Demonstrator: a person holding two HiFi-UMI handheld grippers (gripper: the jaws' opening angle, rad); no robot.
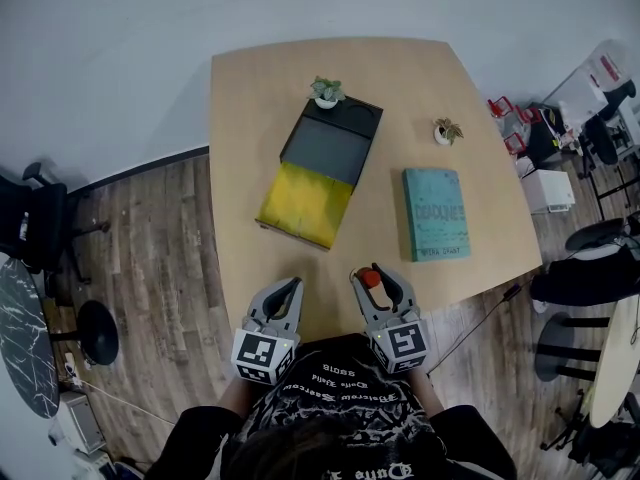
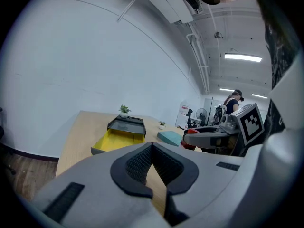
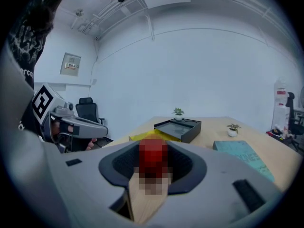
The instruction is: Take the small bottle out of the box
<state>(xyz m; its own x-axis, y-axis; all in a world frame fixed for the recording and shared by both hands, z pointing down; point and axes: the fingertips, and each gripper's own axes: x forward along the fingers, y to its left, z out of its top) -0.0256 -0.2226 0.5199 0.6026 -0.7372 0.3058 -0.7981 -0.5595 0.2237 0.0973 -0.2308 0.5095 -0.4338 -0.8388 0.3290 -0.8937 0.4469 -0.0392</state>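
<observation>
Altogether: one bench, one box, one book, two potted plants, one small bottle, and two hand-held grippers in my hands.
Small bottle: rounded red cap uppermost, body blurred; it sits between my right pads, out of the box and well apart from it, over the bench's near edge.
Right hand-held gripper: clenched on the small bottle; smooth grey shell, black ribbed pads, a cube with square markers behind.
Left hand-held gripper: jaws pressed together with nothing between them; same grey shell and ribbed black pads.
Box: rectangular, lying open; a black half farther from me, a yellow half nearer.
Book: teal, flat, matte cover, to the right of the box.
Potted plants: green leaves in round white pots; one at the box's far end, the other potted plant beyond the book.
Bench: pale, smooth wood.
</observation>
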